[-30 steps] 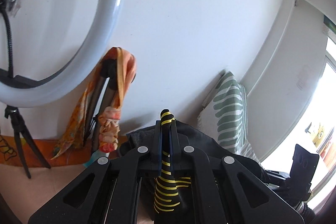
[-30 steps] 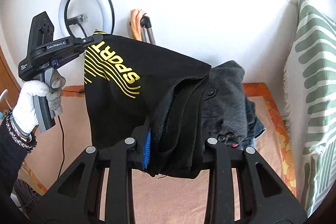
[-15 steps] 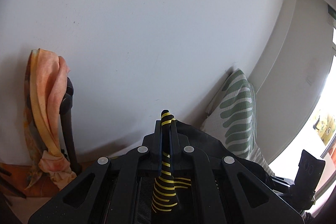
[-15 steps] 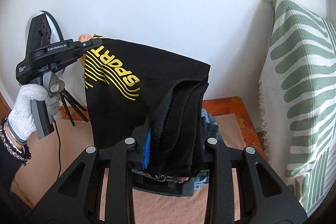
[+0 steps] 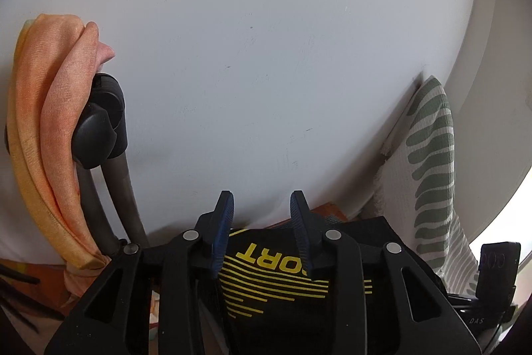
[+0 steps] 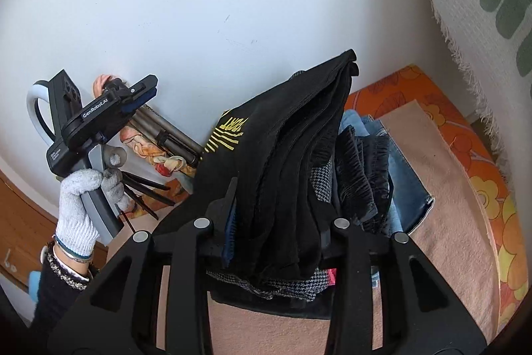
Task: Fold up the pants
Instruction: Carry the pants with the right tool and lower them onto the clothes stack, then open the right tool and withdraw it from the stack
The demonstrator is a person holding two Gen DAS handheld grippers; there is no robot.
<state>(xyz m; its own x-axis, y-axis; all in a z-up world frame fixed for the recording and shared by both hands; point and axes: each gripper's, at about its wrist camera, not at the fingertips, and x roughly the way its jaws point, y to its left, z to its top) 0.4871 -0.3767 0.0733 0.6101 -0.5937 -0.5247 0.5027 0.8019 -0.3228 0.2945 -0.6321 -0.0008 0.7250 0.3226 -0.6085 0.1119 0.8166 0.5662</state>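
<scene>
Two grippers are seen, each with a different state. The left gripper (image 5: 262, 212) is held with its fingers spread wide and nothing between them; its blue-padded fingers (image 5: 223, 223) stand clear of the cloth, which lies below and beyond them. In the right wrist view the same gripper (image 6: 139, 95) is seen at the far left, raised near the wall and gripped by a hand (image 6: 87, 198) in a white knit glove.

The right gripper (image 6: 277, 215) is closed on the pants (image 6: 299, 135), a thick bundle of black folds being pinched between its fingers. The pants are black with a yellow printed word and yellow stripes (image 5: 276, 275); they are held up as a peaked, gathered mass above a pile of clothes (image 6: 372, 162) that includes blue denim and a grey checked piece. The pile rests on a pink blanket (image 6: 449, 188) bordered by an orange flowered cover (image 6: 465, 138).

A green-and-white striped pillow (image 5: 429, 162) is propped against the white wall (image 5: 266, 55) at the right. An orange scarf (image 5: 43, 108) is draped over a black stand (image 5: 99, 122) at the left.
</scene>
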